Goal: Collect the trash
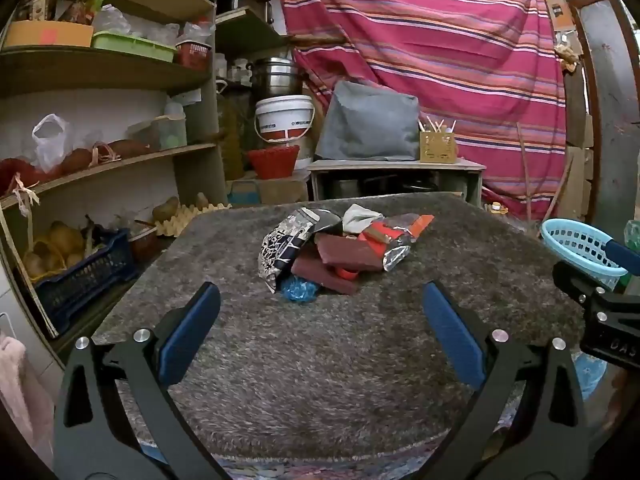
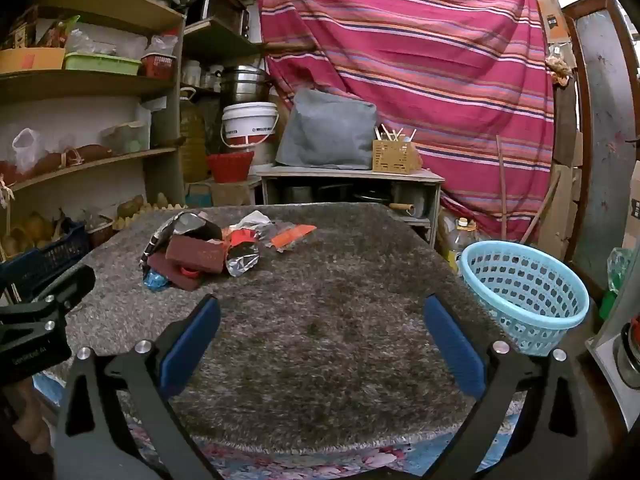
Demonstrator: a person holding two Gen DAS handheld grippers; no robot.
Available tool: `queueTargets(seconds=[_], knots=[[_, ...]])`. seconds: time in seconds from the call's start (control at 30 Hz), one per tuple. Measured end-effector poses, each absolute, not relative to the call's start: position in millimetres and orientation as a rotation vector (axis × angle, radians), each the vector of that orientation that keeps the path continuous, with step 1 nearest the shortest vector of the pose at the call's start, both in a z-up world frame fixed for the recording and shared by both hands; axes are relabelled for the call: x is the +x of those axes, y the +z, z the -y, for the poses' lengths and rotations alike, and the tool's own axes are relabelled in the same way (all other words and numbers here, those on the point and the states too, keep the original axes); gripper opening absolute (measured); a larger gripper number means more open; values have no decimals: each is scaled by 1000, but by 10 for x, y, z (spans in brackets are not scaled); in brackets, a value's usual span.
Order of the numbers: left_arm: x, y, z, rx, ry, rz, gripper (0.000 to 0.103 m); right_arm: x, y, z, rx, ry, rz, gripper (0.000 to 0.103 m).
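Gaping, both grippers [image 1: 320, 300] [image 2: 320, 312] over the rug [image 2: 320, 340]; whole blue basket [image 2: 524, 292] only in the right view.

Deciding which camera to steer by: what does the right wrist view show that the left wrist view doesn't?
Only the right wrist view shows the whole blue basket, beside the table's right edge, and a bottle behind it. Only the left shows the blue crate fully, with the basket cut off. Both share the trash pile on the grey rug, and both grippers open.

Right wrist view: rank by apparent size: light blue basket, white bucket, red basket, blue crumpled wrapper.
1. light blue basket, though nearness inflates it
2. white bucket
3. red basket, close to the bucket
4. blue crumpled wrapper
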State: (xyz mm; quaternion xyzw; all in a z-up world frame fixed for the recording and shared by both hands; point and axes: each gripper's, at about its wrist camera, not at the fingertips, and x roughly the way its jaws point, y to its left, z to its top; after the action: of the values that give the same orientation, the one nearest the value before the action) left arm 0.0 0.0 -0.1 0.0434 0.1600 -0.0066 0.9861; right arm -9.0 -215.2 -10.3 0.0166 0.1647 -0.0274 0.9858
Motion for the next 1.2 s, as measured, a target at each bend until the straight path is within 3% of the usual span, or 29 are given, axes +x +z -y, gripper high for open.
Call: queueTargets(seconds=[1.2], knots=[[43,-6,-33,78,-19,-339,98,-92,-124,2168,26,-60,-332,99]])
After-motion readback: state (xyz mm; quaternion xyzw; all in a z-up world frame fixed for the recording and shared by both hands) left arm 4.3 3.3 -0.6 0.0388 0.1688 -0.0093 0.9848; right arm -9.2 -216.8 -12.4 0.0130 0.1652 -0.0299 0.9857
